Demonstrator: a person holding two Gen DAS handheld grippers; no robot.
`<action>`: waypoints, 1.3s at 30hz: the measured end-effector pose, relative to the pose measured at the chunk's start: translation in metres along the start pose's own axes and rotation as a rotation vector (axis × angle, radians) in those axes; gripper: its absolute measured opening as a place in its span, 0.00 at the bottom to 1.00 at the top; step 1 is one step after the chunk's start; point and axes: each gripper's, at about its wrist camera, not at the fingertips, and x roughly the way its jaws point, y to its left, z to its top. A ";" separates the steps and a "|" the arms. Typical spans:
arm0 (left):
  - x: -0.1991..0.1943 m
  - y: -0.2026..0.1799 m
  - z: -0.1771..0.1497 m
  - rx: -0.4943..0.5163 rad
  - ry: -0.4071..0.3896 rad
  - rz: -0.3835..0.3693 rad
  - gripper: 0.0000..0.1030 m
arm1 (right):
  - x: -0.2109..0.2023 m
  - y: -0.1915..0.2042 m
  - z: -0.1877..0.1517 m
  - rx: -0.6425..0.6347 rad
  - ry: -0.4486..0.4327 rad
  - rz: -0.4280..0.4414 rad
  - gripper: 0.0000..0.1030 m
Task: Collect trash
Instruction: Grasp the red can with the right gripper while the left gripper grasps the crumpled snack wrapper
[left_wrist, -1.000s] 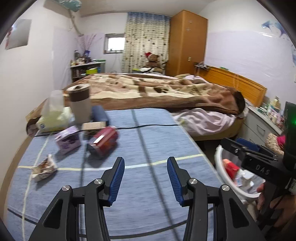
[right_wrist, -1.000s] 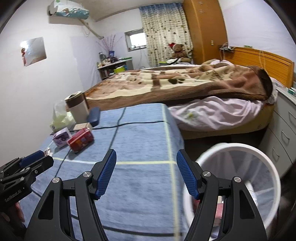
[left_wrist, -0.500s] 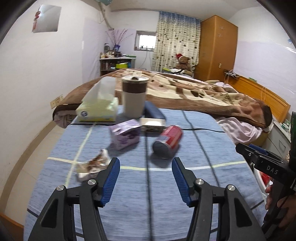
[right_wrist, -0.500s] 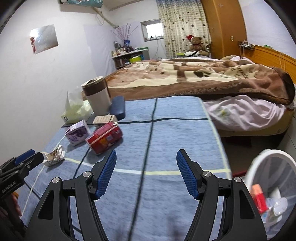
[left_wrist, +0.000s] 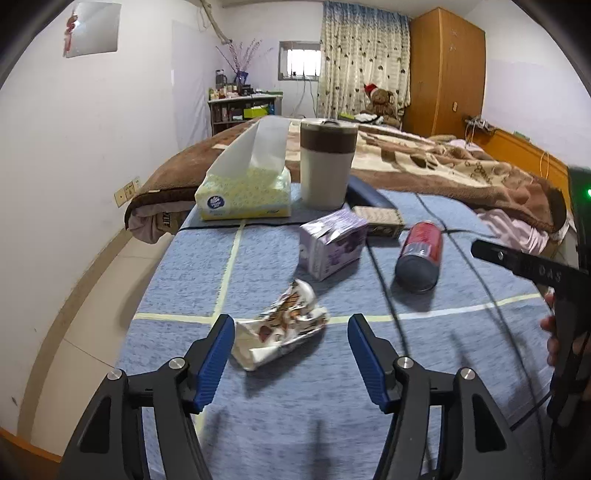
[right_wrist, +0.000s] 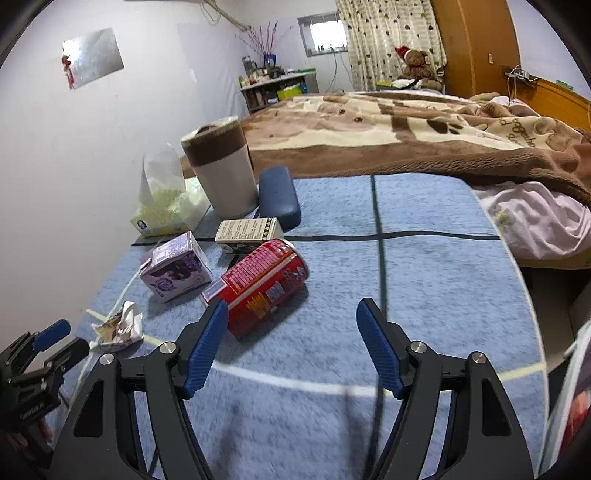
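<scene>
Tilting down over wrapper (left_wrist: 282, 328), left gripper (left_wrist: 291, 347) jaws just widening, empty.

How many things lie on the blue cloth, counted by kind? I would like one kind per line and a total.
Cartons/boxes: 2, purple carton, small box
Cans: 1
Wrappers: 1
Tissue packs: 1
Cups: 1
Cases: 1
Total: 7

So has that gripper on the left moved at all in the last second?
Yes. The left gripper has swung toward the wall side of the table, its jaws just opening wider with nothing gripped. The crumpled wrapper, earlier far off to the side, now lies just ahead of its fingertips.
</scene>
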 end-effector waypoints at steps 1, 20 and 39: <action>0.003 0.002 0.001 0.002 0.003 -0.001 0.63 | 0.005 0.002 0.002 0.000 0.010 0.006 0.72; 0.057 0.016 0.007 0.140 0.121 -0.013 0.67 | 0.066 0.026 0.027 -0.003 0.143 -0.034 0.78; 0.058 -0.002 0.005 0.163 0.144 -0.072 0.67 | 0.050 0.040 0.009 -0.199 0.167 -0.074 0.78</action>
